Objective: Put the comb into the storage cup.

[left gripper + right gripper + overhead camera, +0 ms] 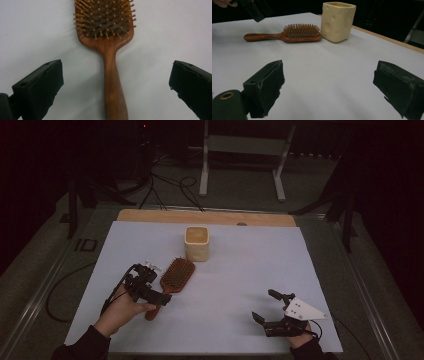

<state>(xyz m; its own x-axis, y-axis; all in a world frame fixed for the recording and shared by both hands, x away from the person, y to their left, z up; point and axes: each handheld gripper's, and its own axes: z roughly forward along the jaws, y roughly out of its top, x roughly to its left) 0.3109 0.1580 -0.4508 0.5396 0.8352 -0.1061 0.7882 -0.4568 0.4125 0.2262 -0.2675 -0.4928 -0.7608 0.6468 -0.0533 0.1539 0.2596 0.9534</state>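
Note:
A wooden paddle hairbrush (176,274) lies bristles up on the white table sheet (240,270), its handle pointing toward the person. My left gripper (155,296) hovers over that handle, held in a hand. In the left gripper view the handle (111,82) lies between the wide-apart jaws of this open gripper (115,83), and neither pad touches it. My right gripper (265,305) rests open near the front right of the sheet with nothing between its jaws. From the right gripper (329,85) I see the brush (287,36) lying flat and the left gripper (255,10) above its handle end.
A cream square cup with cheese-like dimples (196,242) stands upright just behind the brush head, also seen as the cup (338,21) touching or nearly touching the brush tip. A wooden table edge (205,216) runs along the back. Cables and a stand's legs lie on the floor beyond.

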